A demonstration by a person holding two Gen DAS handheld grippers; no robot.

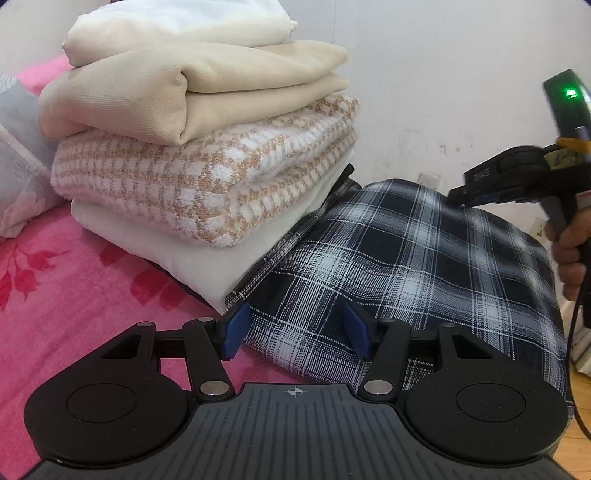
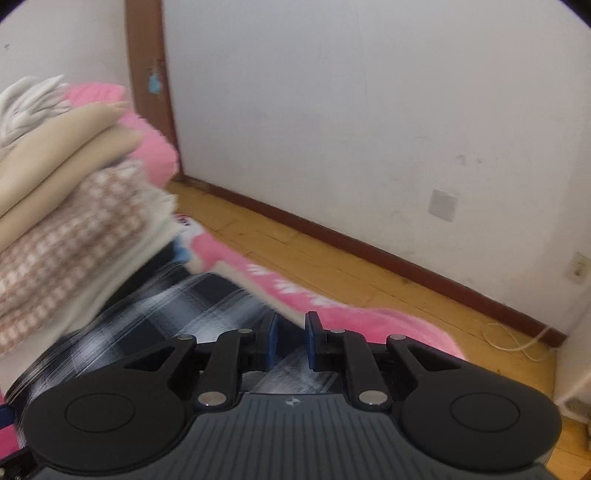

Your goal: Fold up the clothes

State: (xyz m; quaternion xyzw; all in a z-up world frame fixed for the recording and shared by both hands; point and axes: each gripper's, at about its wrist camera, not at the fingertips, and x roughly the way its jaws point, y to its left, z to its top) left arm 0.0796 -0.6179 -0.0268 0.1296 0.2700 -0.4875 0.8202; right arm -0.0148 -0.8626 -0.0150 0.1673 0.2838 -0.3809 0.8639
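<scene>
Folded plaid shirt (image 1: 406, 266) lies at the pink blanket's (image 1: 74, 295) edge against the folded stack (image 1: 207, 147), left gripper (image 1: 295, 328) half-open over it, right gripper (image 2: 291, 341) narrow, holding nothing, apparently to lift it.

Plaid shirt (image 1: 424, 266) navy with white checks. Blanket (image 1: 74, 295) pink, red flowers. Sweater (image 1: 207, 177) tan-white houndstooth. Folded cloth (image 1: 192, 96) beige; top one (image 1: 177, 29) cream. Fingers (image 1: 234, 330) blue-padded. Floor (image 2: 332, 258) yellow wood.
</scene>
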